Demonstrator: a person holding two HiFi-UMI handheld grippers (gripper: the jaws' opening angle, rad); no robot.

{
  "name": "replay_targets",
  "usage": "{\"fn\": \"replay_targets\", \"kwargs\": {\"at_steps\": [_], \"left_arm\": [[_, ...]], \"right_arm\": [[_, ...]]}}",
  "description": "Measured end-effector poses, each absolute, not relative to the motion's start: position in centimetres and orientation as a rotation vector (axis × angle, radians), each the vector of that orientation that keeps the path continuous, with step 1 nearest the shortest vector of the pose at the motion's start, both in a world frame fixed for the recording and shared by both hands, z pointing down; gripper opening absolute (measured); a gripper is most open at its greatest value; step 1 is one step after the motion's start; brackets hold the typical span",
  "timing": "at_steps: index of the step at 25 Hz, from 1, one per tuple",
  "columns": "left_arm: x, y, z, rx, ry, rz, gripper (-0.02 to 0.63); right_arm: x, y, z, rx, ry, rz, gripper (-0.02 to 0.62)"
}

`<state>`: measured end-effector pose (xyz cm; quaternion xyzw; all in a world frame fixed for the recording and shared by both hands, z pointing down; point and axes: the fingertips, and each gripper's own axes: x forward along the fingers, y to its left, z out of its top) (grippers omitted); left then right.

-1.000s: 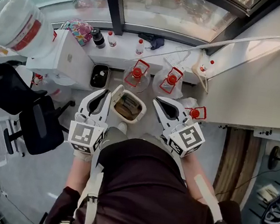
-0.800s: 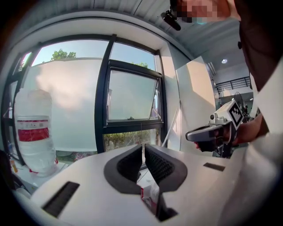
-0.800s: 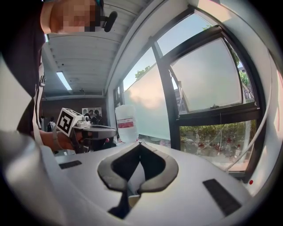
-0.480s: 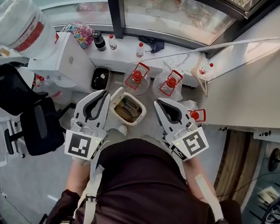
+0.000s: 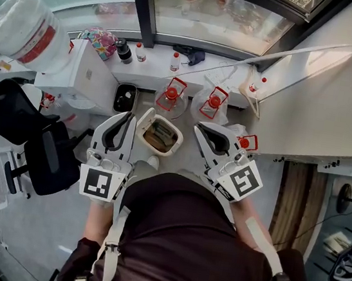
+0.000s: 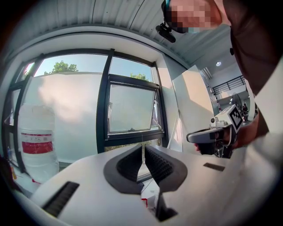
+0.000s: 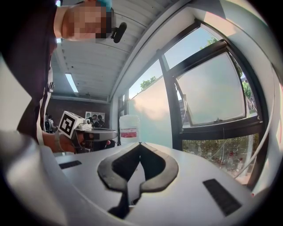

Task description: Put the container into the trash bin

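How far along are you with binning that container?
Looks nearly done: a brown item, likely the container, lies in the white trash bin. In hand: nothing; the left tool and right tool are shut and empty. Left to do: probably nothing.

Bright daylight floods through the window (image 5: 213,12); fisheye edges darken.

Both grippers rise toward the camera in the head view. The left gripper (image 5: 129,116) looks larger, its back end sliding toward the lower left of the frame, and it rolls so its top faces the camera more squarely. The right gripper (image 5: 198,128) drifts slightly toward the lower right, its back end swinging outward.
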<state>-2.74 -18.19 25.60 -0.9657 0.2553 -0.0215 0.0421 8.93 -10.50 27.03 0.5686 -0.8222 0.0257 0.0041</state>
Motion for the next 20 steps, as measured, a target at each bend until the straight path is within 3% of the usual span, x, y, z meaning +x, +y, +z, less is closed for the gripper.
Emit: {"fn": "replay_targets", "kwargs": {"at_steps": [20], "left_arm": [[-4.2,-18.3,27.4,-3.001,0.77,-0.094,0.011]], "right_arm": [[7.1,-10.4,28.4,1.775,-2.524,0.095,0.015]]}}
